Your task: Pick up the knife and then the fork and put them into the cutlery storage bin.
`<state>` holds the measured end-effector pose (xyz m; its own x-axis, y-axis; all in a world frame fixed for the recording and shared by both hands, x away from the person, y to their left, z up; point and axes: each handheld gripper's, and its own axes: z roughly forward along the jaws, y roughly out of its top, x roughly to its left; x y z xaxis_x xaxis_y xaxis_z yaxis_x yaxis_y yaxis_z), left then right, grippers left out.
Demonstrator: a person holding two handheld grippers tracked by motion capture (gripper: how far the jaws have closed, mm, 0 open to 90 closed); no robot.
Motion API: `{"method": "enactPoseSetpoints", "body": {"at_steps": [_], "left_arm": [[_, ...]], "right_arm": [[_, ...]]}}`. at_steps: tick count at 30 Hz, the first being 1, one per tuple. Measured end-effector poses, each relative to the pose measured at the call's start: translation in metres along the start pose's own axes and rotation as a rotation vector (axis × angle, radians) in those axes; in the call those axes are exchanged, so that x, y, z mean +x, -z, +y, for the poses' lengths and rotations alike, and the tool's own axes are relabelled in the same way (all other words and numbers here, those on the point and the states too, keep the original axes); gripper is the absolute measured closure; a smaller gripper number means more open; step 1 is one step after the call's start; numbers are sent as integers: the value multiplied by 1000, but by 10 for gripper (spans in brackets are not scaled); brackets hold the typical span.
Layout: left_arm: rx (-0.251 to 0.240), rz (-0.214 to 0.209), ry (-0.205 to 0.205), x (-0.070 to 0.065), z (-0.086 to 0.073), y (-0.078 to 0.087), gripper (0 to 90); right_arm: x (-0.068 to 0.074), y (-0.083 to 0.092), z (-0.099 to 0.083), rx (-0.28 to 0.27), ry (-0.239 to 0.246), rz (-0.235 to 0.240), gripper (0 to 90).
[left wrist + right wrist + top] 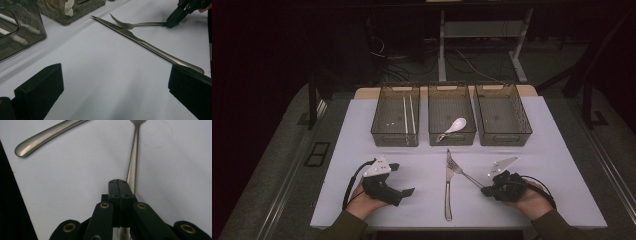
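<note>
Right gripper [486, 190] pressed together on fork [466, 174] handle end; pads meeting in right gripper view [118, 185], handle running out past and under them [132, 167]. Fork lying flat on mat [362, 130], slanted, tines toward knife [448, 185], handle toward right hand [532, 200]. Tines just beside knife's blade, touching or crossing it, cannot tell which from high view. In left gripper view, tines [125, 24] close beside blade [140, 41], right gripper's tip [173, 22] clamped at handle's far end.

Knife flat on mat, lengthwise, blade pointing at middle bin [452, 121], handle end near front edge of mat. Handle end in right gripper view [45, 137], well left of fork.

Left gripper [404, 178] spread wide, nothing between pads, resting low on mat well left of knife, held in left hand [364, 200]. Both pads seen in left gripper view [40, 90], bare mat between them, far pad close to knife's handle end.

Three bins in a row behind knife: left bin [396, 121] with chopsticks [409, 115], middle bin with white spoon [453, 127], right bin [503, 121] just right of it.
</note>
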<state>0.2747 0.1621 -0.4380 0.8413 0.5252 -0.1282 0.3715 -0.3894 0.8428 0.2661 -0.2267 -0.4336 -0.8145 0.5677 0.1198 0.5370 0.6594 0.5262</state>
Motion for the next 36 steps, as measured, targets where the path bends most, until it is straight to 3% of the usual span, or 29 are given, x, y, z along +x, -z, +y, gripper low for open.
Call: {"method": "enactPoseSetpoints", "body": {"at_steps": [6,12,17,20,25,36], "left_arm": [[0,0,-2,0,0,0,0],[3,3,-2,0,0,1,0],[6,8,-5,1,1,1,0],[3,8,0,2,0,1,0],[3,3,1,2,0,1,0],[-1,-1,0,2,0,2,0]], "right_arm": [[-3,4,1,-24,-14,30,892],[-9,14,8,-58,-47,49,729],[-15,15,22,-24,-65,2,586],[-19,11,31,17,-79,-7,566],[-19,2,45,73,-65,-44,599],[-17,-25,79,193,-64,-38,711]]}}
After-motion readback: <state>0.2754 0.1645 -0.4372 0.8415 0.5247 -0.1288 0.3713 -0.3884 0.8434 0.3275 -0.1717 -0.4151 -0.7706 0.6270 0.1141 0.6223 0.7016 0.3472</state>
